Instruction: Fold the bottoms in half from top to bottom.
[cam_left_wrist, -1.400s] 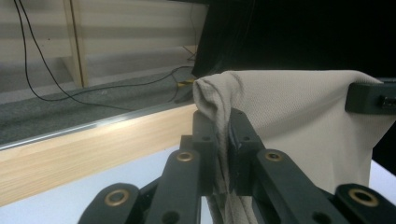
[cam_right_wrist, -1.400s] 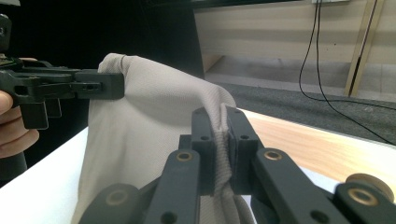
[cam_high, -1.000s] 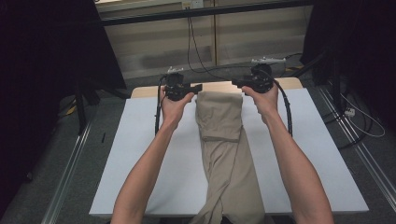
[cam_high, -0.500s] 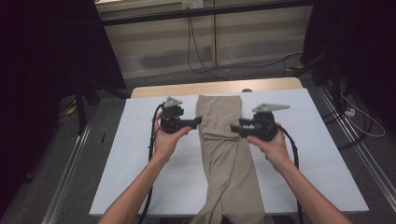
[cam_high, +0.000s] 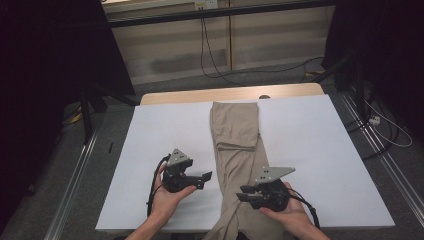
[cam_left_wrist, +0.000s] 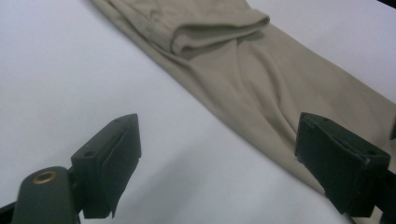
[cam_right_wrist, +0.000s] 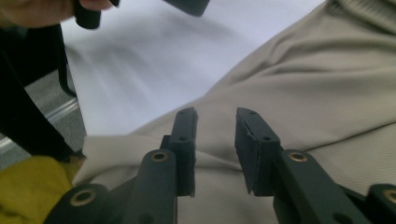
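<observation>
Khaki trousers (cam_high: 237, 130) lie folded lengthwise down the middle of the white table cover (cam_high: 310, 135), with the legs hanging over the near edge. My left gripper (cam_high: 204, 180) hovers just left of them near the front, open; its jaws have just been opening. In the left gripper view the left gripper (cam_left_wrist: 233, 172) is spread wide over the trousers (cam_left_wrist: 261, 79) edge and holds nothing. My right gripper (cam_high: 242, 193) points left over the lower legs. In the right gripper view the right gripper (cam_right_wrist: 215, 140) has just been closing, leaving a narrow empty gap above the cloth (cam_right_wrist: 327, 84).
A bare wooden strip (cam_high: 230, 94) edges the table's far end. Cables (cam_high: 210, 55) trail on the floor beyond it, and metal rails (cam_high: 75, 175) run along both sides. Dark curtains flank the table. Yellow fabric (cam_right_wrist: 28, 186) lies by the near edge.
Both hands have come from the trousers' far end back to the near edge and lower. The left jaws spread wider; the right jaws narrowed.
</observation>
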